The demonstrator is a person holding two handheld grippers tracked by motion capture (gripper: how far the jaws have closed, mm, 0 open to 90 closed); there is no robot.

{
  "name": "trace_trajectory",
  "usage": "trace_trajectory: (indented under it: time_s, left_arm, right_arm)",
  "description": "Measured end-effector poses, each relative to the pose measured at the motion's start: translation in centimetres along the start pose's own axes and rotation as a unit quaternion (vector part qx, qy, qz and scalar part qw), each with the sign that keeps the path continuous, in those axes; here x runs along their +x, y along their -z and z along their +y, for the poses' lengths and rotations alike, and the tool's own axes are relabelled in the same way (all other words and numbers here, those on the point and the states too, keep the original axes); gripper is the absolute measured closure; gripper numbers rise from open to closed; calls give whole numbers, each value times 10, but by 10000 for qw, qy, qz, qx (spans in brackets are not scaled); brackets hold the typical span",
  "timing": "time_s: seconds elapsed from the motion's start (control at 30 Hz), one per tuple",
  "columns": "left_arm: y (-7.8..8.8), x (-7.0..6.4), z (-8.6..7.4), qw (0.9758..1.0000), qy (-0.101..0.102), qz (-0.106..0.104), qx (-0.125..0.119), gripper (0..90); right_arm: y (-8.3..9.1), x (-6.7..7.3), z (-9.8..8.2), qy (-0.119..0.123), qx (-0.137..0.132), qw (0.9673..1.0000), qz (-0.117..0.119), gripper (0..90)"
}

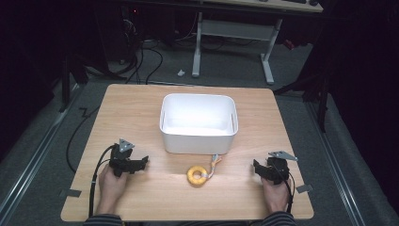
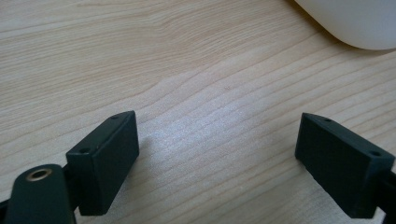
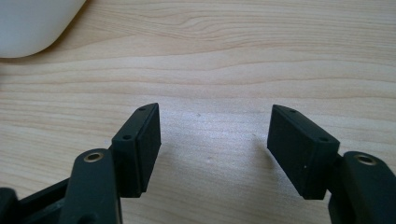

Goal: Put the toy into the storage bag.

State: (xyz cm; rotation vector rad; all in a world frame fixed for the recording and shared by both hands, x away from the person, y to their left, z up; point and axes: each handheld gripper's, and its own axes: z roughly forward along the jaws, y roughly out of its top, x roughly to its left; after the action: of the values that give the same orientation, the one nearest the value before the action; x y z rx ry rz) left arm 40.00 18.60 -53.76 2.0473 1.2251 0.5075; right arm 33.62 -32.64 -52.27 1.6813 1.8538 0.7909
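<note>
Centrally, low in the high view, a yellow tape roll [image 1: 197, 175] is seen between two open, empty grippers, left [image 1: 141, 163] and right [image 1: 255, 166], roughly equally near.

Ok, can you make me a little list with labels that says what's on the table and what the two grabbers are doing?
table: light wooden table
box: white plastic bin, mid-table, nothing seen inside
ring: yellow ring with wire tails, in front of the bin, between the grippers
left gripper: open, nothing between its jaws, resting near the table's front
right gripper: open, nothing between its jaws, apart from the ring
</note>
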Motion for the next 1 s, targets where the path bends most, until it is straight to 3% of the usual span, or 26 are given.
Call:
trace_trajectory:
  time_s: [0.27, 0.47, 0.77, 1.0]
  left_arm:
    - [0, 0, 0, 10000, -2, 0, 2, 137]
    - [0, 0, 0, 10000, 0, 0, 0, 137]
    - [0, 0, 0, 10000, -2, 1, 2, 137]
    - [0, 0, 0, 10000, 0, 0, 1, 137]
  right_arm:
    - [7, 2, 1, 34, -42, 9999, 142, 378]
    - [11, 7, 4, 190, -73, 9995, 232, 403]
    - [20, 18, 9, 335, -121, 9980, 518, 434]
    - [28, 31, 16, 634, -119, 9952, 730, 448]
